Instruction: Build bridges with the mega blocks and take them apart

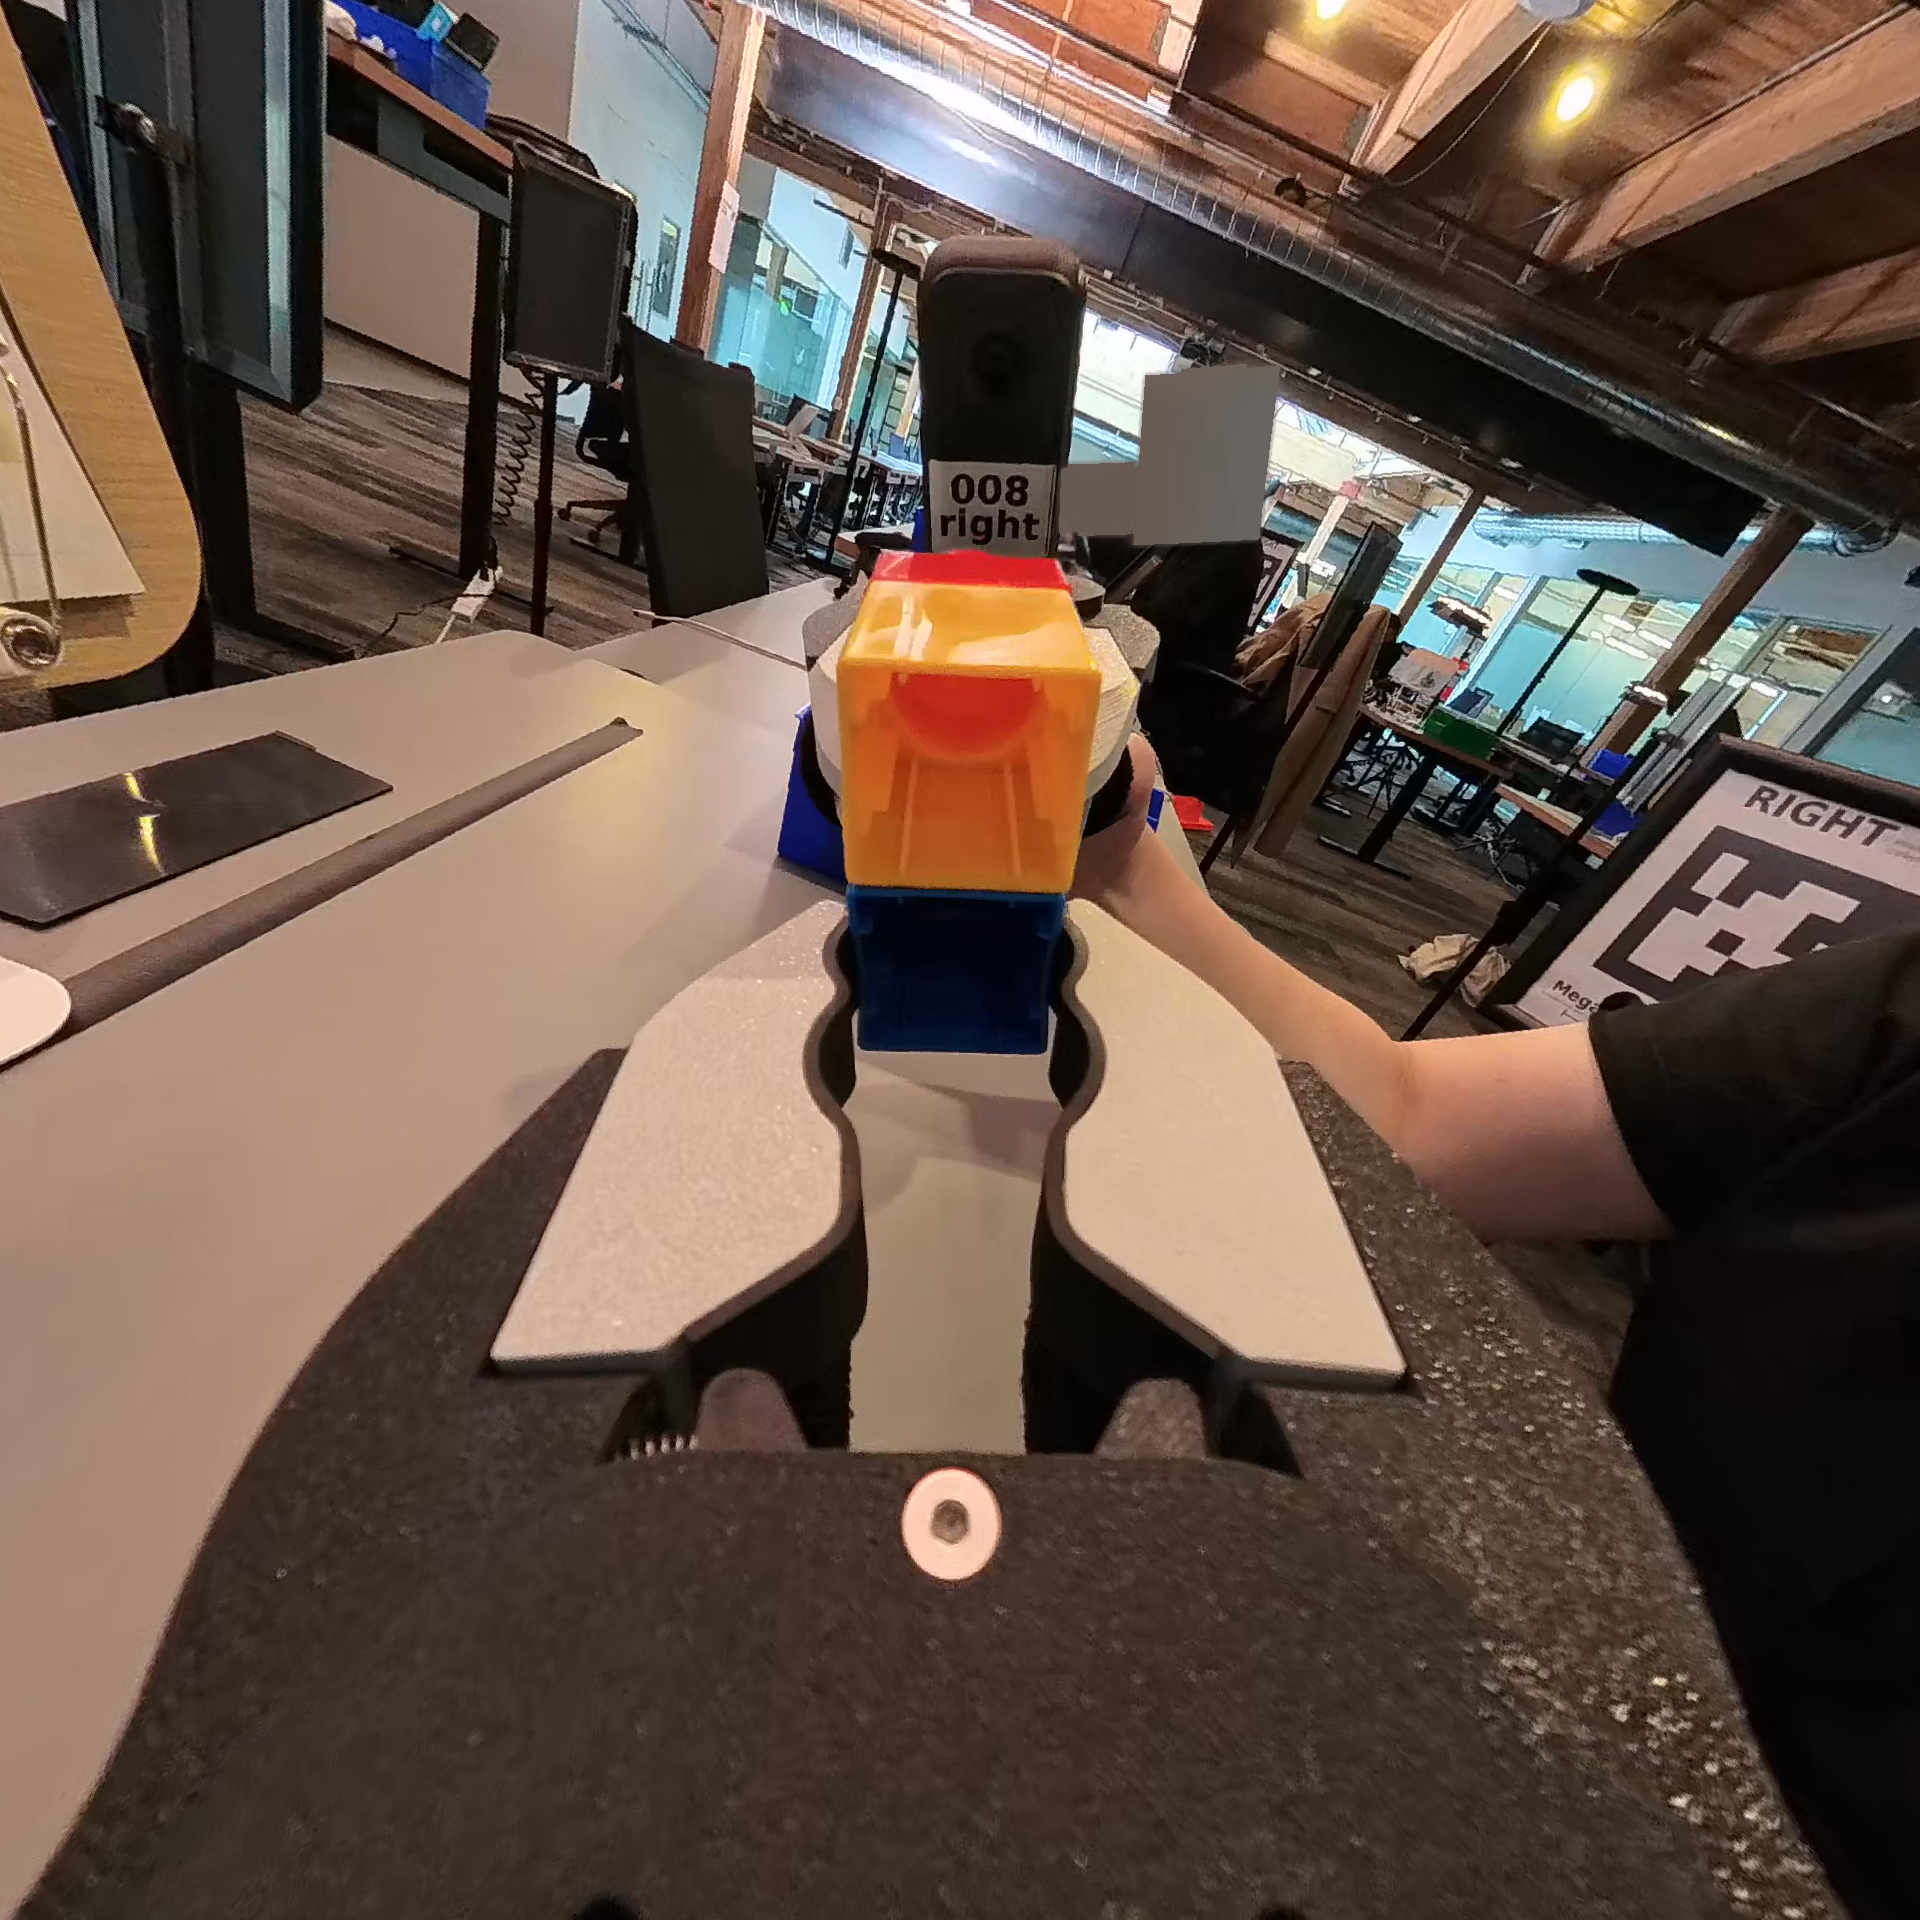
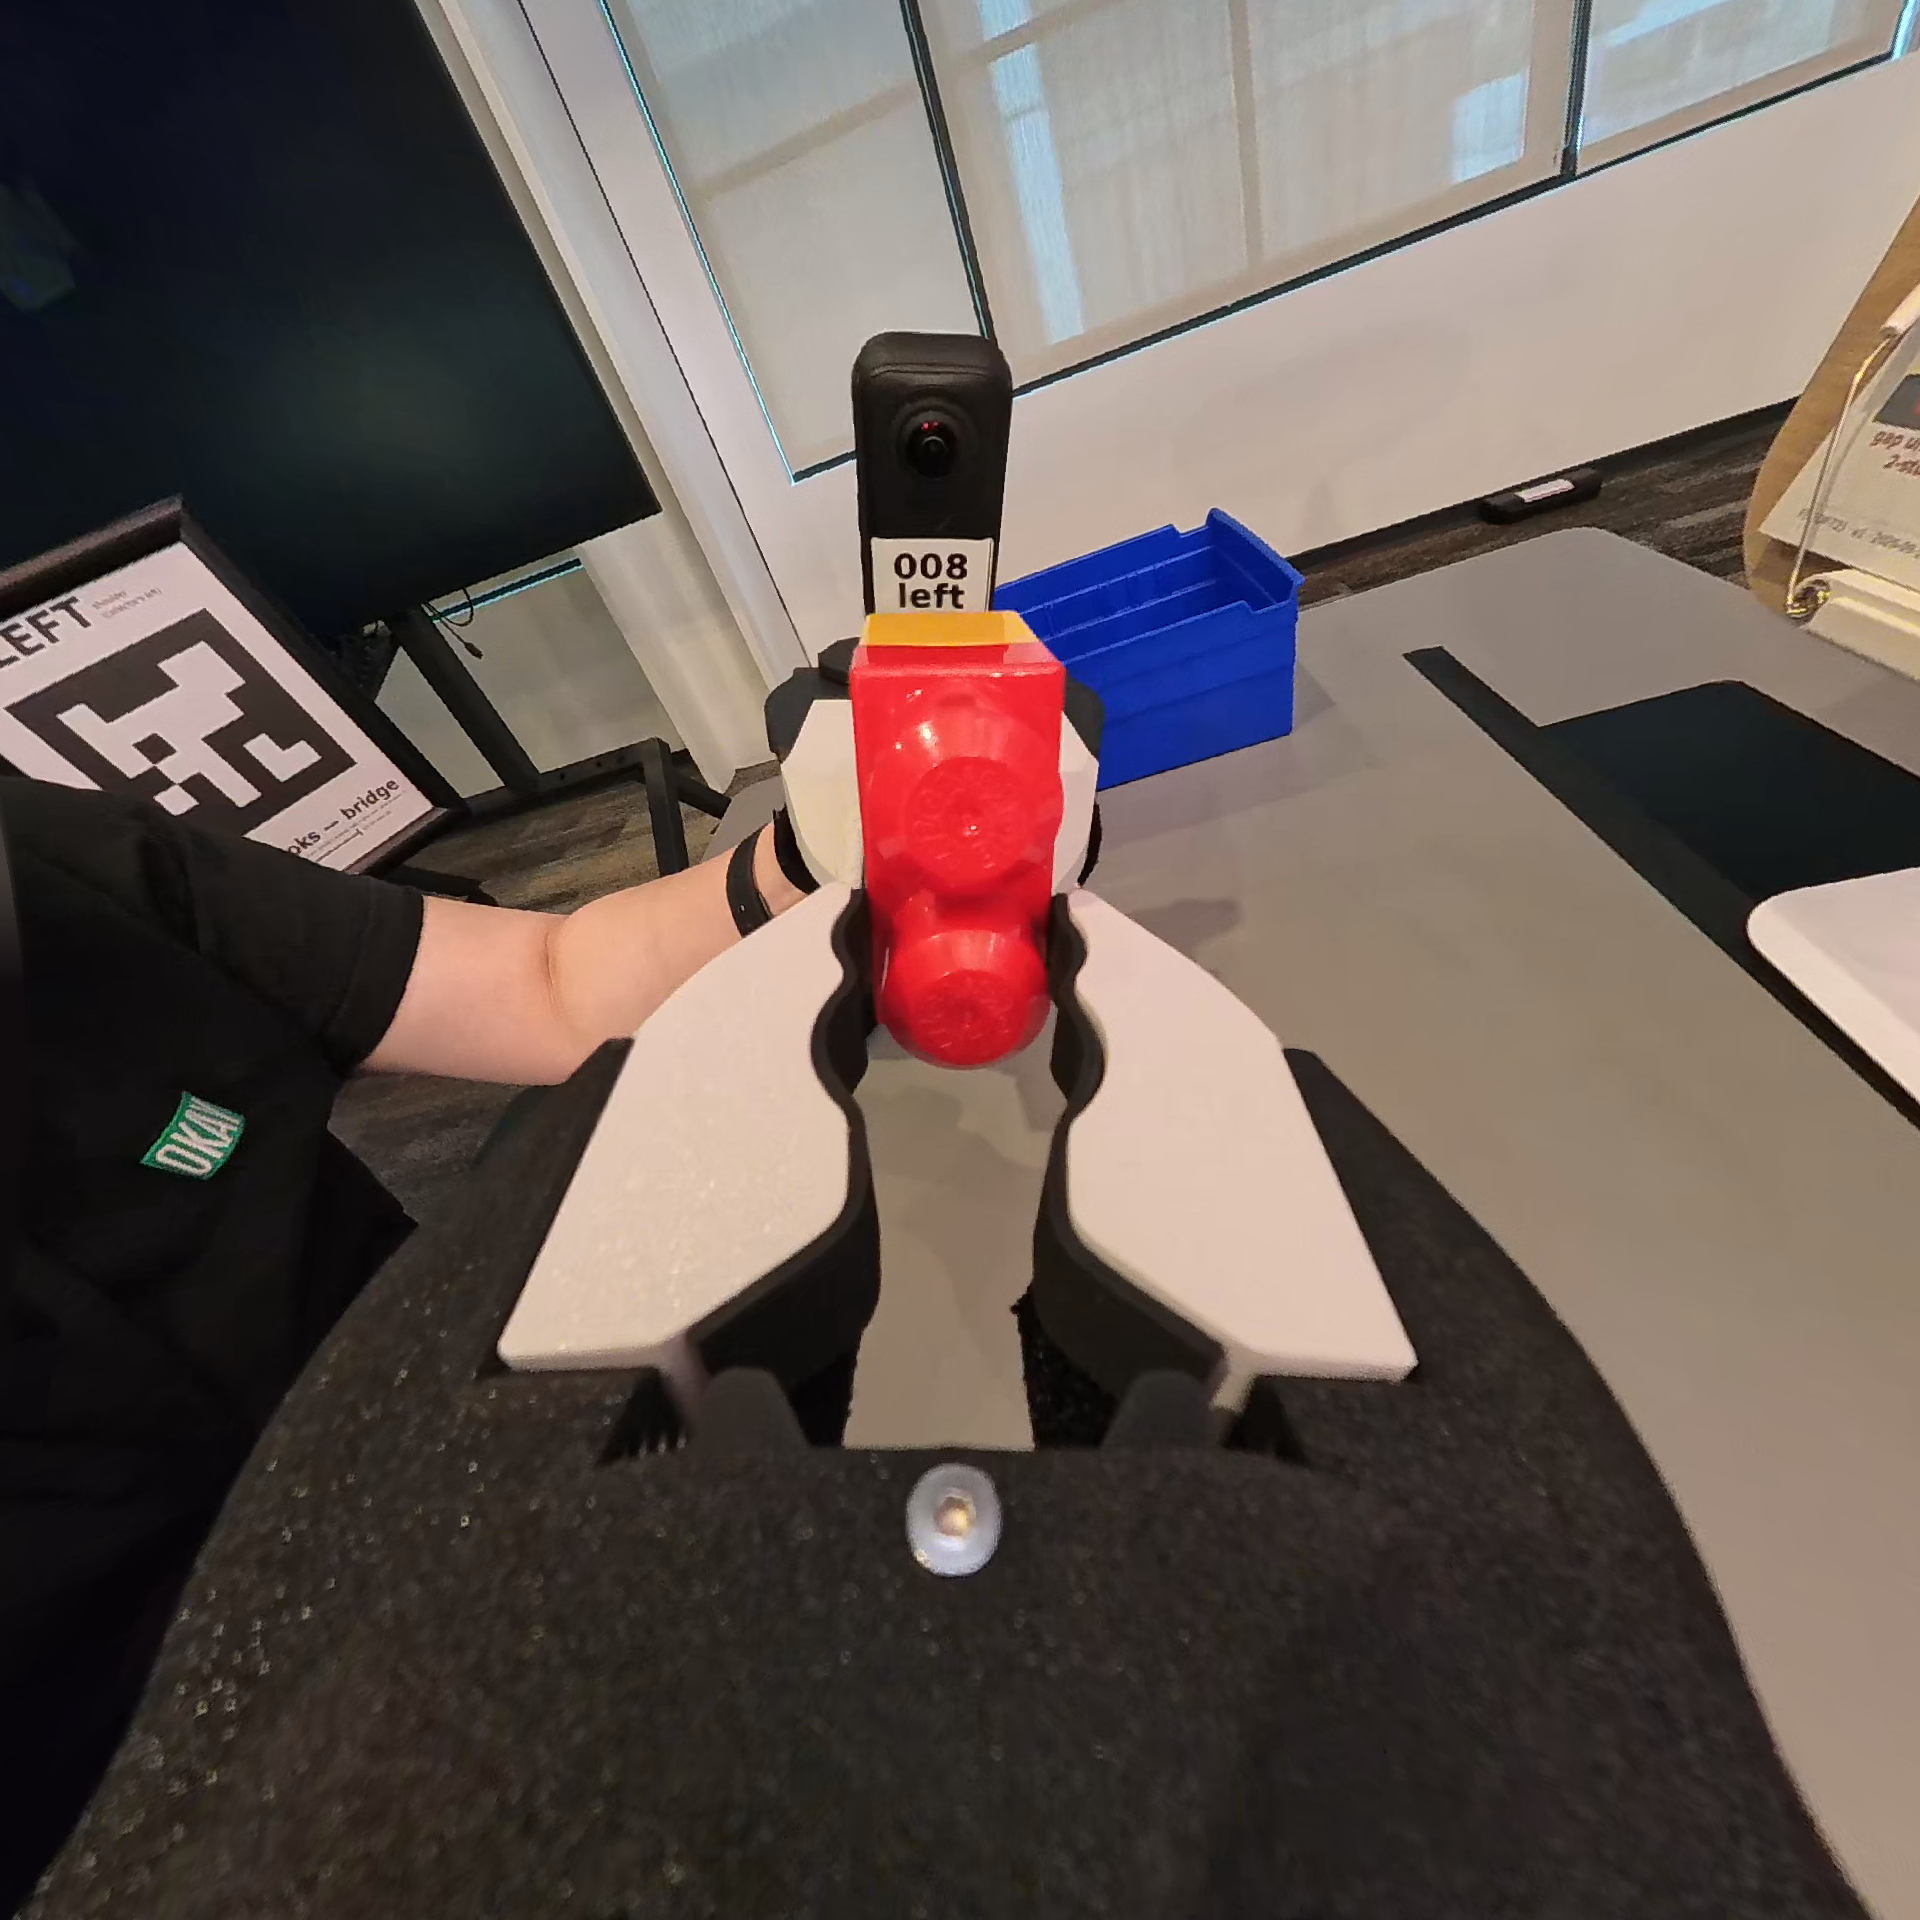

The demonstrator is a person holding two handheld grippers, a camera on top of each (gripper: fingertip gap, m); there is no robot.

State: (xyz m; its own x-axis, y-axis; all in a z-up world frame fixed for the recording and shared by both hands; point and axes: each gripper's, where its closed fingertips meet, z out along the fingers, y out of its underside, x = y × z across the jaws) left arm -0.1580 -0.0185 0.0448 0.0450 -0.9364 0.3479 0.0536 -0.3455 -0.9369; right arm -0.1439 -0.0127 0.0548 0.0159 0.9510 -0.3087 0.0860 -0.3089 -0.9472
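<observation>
In the left wrist view my left gripper [image 1: 954, 971] is shut on a blue block [image 1: 951, 982]. A yellow block [image 1: 966, 748] sits just above it with its hollow underside facing me, and a red block [image 1: 971, 569] shows behind its top edge. In the right wrist view my right gripper [image 2: 961, 982] is shut on the red block [image 2: 961, 790], whose two studs face the camera. A strip of the yellow block [image 2: 940, 629] shows above it. The two grippers face each other and hold the joined blocks above the grey table [image 2: 1455, 1039].
A blue bin [image 2: 1174, 644] stands on the table beyond the blocks; it also shows in the left wrist view [image 1: 805, 821]. A black mat [image 1: 177, 821] lies at the left. Framed marker signs [image 1: 1766, 904] [image 2: 177, 727] stand at the table's sides. The person's forearms [image 1: 1247, 997] [image 2: 540, 966] reach in. Less than 4 cm separates the two grippers' tips.
</observation>
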